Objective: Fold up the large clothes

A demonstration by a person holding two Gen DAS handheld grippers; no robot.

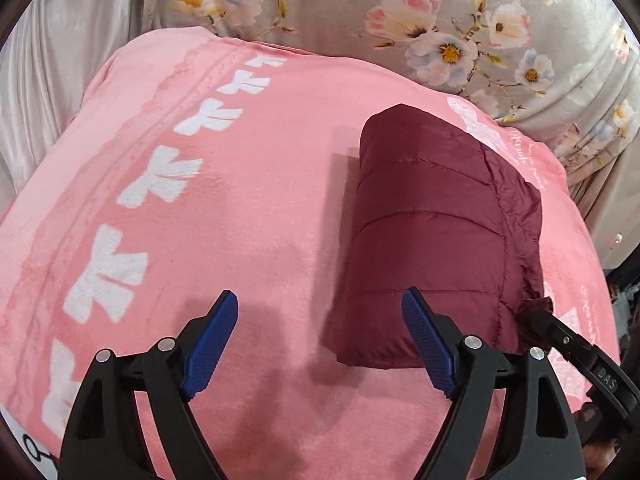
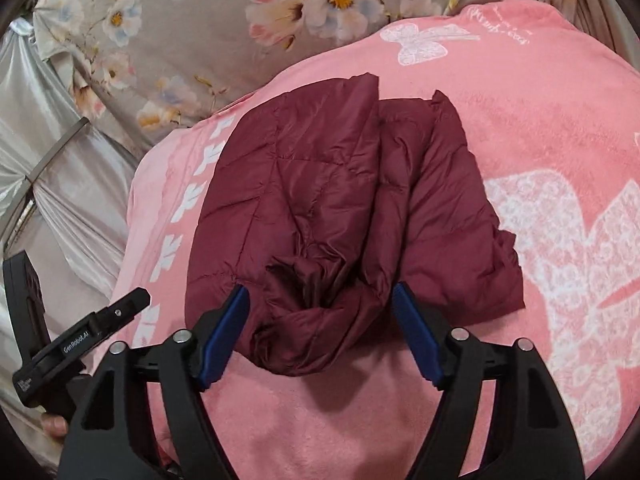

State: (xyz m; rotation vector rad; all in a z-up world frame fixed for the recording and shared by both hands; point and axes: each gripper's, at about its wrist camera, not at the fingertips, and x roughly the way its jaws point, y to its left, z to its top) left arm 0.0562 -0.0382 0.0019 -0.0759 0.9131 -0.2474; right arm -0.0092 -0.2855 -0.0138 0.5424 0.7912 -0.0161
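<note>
Left wrist view: left hand-held gripper (image 1: 320,336) gapes wide over the pink blanket (image 1: 248,208), holding nothing; folded maroon jacket (image 1: 436,236) lies beside its right finger. Right wrist view: right hand-held gripper (image 2: 320,332) stands half open, astride the jacket's (image 2: 344,200) bunched near edge, pads not pressing.

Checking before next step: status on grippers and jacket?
Left gripper open over bare pink blanket, holding nothing. Right gripper open, jaws straddling the bunched near edge of the maroon jacket. Jacket folded on the blanket. Nothing in the way.
</note>
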